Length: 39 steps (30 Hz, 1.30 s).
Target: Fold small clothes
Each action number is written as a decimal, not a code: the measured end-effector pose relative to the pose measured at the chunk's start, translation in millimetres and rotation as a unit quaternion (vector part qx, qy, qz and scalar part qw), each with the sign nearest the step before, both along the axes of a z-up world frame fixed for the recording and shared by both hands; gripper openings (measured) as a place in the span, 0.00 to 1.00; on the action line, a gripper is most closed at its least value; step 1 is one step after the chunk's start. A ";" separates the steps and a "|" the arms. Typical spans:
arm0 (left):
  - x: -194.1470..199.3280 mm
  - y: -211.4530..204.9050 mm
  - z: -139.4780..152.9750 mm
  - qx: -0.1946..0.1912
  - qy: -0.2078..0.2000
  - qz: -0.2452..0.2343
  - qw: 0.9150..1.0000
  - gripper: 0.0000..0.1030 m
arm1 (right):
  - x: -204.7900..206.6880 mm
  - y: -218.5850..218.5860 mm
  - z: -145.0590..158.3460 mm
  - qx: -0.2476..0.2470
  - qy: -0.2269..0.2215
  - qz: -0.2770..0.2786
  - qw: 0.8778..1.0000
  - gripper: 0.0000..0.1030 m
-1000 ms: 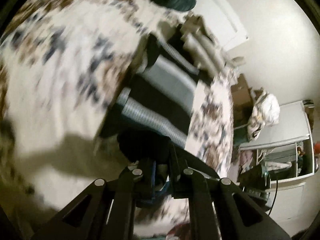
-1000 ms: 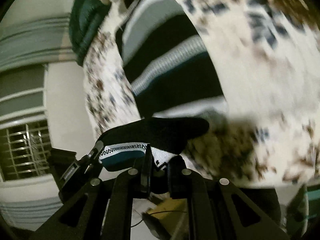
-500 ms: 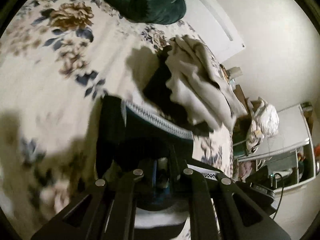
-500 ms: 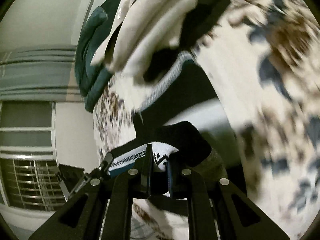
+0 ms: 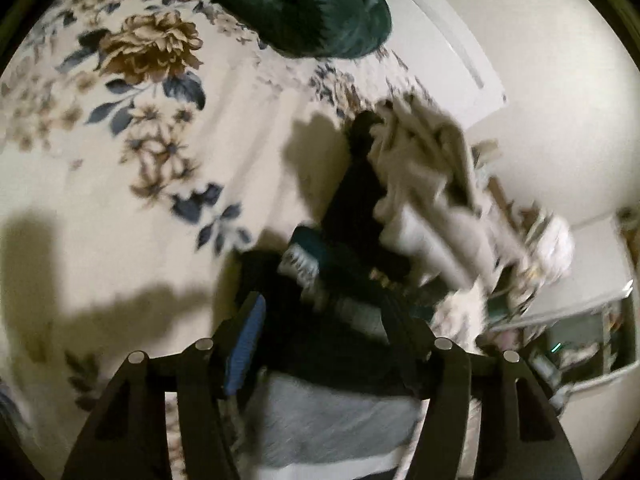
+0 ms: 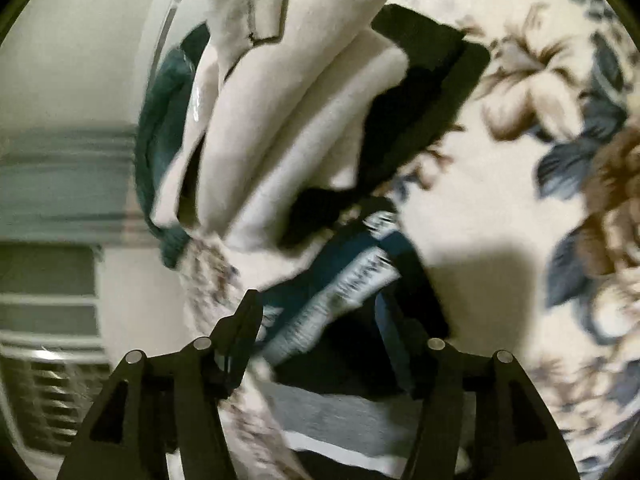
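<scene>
Dim warm indoor light, hard dark shadows, motion blur, fisheye-warped black edges

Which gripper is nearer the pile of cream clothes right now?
Right. The right gripper sits just below the cream clothes pile, which fills its view. The left gripper sits lower left of the pile, with the black, teal-banded garment between.

Folded cream cloth pile [image 5: 424, 184] is blurry, hides pt of black cloth [image 5: 356, 196]; dark green fuzzy blanket [image 5: 304, 4] cut off at top.
</scene>
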<state>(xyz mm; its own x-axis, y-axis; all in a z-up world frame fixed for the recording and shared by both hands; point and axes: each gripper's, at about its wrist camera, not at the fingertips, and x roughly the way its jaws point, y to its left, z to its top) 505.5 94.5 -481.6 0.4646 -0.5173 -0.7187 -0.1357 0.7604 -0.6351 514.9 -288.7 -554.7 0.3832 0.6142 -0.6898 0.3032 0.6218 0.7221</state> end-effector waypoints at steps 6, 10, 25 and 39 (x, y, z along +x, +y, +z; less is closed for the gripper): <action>5.5 -27.9 -32.6 0.059 0.027 -0.055 0.996 0.56 | 0.3 23.1 -17.0 -0.094 0.027 0.068 0.993 0.59; 40.5 -43.7 -48.7 0.074 0.029 -0.072 0.994 0.54 | 19.6 23.8 -37.7 -0.088 0.042 0.056 0.994 0.59; 70.8 -11.7 -68.0 0.040 0.045 -0.048 0.997 0.12 | 69.8 59.7 -38.8 -0.150 0.026 0.084 0.985 0.09; -57.3 16.0 -20.0 -0.082 0.010 -0.015 0.996 0.66 | 6.2 19.5 -14.6 -0.097 0.068 0.167 0.979 0.92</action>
<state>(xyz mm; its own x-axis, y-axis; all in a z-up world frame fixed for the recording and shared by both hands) 448.1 110.5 -501.5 0.4335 -0.6416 -0.6328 -0.1293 0.6507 -0.7483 521.1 -269.2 -569.3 0.0796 0.5421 -0.8365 0.1451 0.8239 0.5478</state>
